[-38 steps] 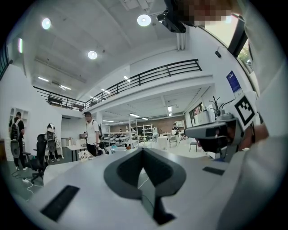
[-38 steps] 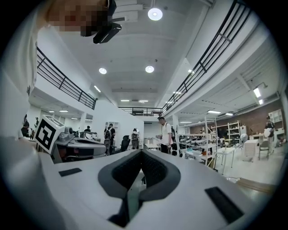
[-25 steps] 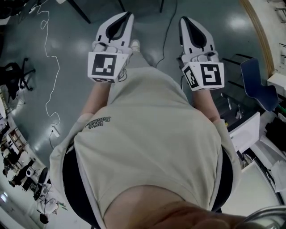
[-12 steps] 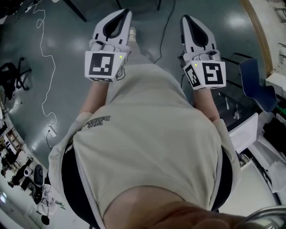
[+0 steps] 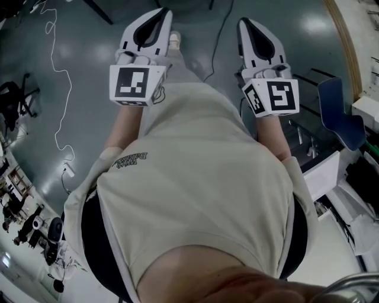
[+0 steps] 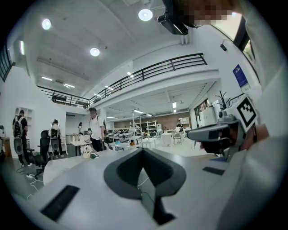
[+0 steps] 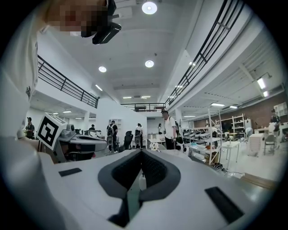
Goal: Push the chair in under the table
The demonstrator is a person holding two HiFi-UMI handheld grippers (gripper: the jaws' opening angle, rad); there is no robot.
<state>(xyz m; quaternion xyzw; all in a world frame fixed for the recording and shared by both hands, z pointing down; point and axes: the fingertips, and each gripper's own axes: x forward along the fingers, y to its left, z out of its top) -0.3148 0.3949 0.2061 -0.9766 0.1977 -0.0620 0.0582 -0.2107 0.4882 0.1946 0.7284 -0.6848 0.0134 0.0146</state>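
chair [image 5: 342, 113] apart from right hand-held gripper [image 5: 242, 22], left hand-held gripper [image 5: 165, 12]; both closed, empty

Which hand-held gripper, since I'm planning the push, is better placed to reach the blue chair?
Right, probably. The blue chair stands off to the person's right, nearer the right hand-held gripper; the left hand-held gripper is farther across. Both are shut, empty, and neither touches it.
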